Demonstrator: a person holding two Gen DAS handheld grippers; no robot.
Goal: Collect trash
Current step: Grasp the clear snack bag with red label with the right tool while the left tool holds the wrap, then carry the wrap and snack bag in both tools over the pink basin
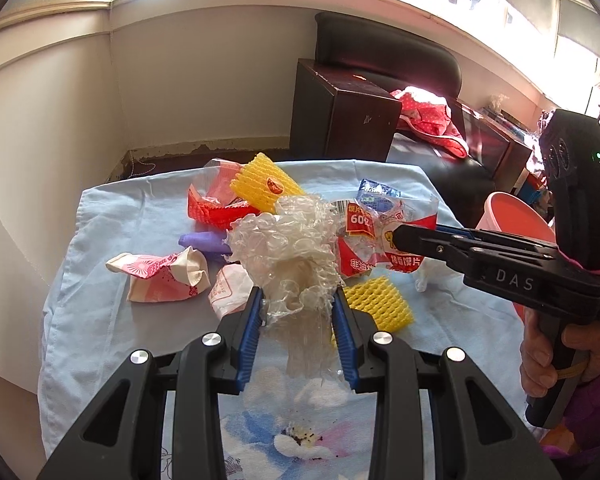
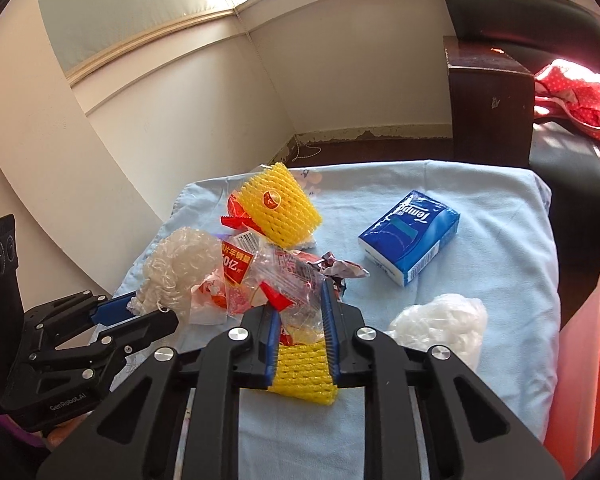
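Trash lies on a table under a light blue cloth (image 1: 100, 248). My left gripper (image 1: 298, 300) is shut on a crumpled clear plastic wrap (image 1: 288, 248), which also shows in the right wrist view (image 2: 176, 272). My right gripper (image 2: 300, 300) is shut on a clear and red snack wrapper (image 2: 276, 280), seen in the left wrist view (image 1: 376, 240) too. A small yellow foam net (image 2: 302, 364) lies under its fingers. A larger yellow foam net (image 1: 264, 188), a red wrapper (image 1: 216, 208), a purple piece (image 1: 204, 242) and pink paper wrappers (image 1: 164, 276) lie around.
A blue tissue pack (image 2: 410, 236) and a white crumpled plastic bag (image 2: 440, 326) lie on the cloth's right part. An orange-red bin (image 1: 514, 220) stands right of the table. A dark wooden cabinet (image 1: 340, 116) and black sofa (image 1: 384, 48) stand behind.
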